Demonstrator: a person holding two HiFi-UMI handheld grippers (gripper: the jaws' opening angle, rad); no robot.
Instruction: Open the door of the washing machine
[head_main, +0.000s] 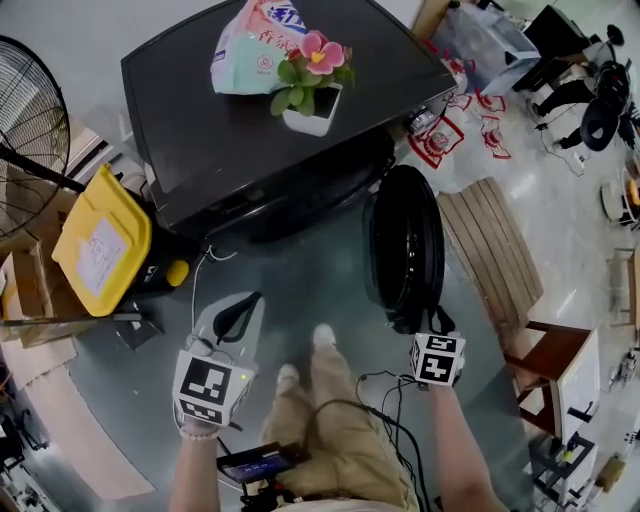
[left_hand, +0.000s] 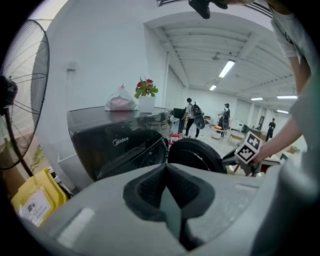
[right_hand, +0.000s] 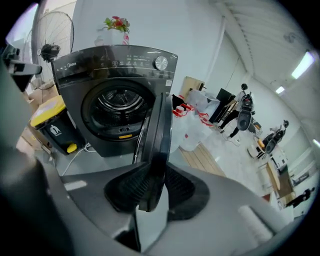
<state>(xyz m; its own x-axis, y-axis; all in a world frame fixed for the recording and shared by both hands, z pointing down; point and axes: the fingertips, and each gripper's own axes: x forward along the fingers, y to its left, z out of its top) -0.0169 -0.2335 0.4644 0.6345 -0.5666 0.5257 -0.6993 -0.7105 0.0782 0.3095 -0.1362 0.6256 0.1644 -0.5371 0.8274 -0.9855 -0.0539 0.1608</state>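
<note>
The dark front-loading washing machine (head_main: 190, 130) stands ahead of me, and its round door (head_main: 405, 245) is swung out to the right, edge-on. My right gripper (head_main: 432, 322) is at the door's near rim. In the right gripper view the door's edge (right_hand: 159, 130) runs between the two pads (right_hand: 182, 187), which close on it, and the drum opening (right_hand: 120, 102) is bare behind. My left gripper (head_main: 240, 310) hangs shut and empty in front of the machine, left of the door. From the left gripper (left_hand: 167, 187) I see the machine (left_hand: 115, 145) and the door (left_hand: 197, 155).
A yellow-lidded bin (head_main: 100, 245) and a standing fan (head_main: 30, 120) are left of the machine. A potted flower (head_main: 312, 85) and a bag (head_main: 255, 45) rest on its top. A wooden slatted bench (head_main: 495, 250) lies right of the door. Cables (head_main: 385, 400) trail by my feet.
</note>
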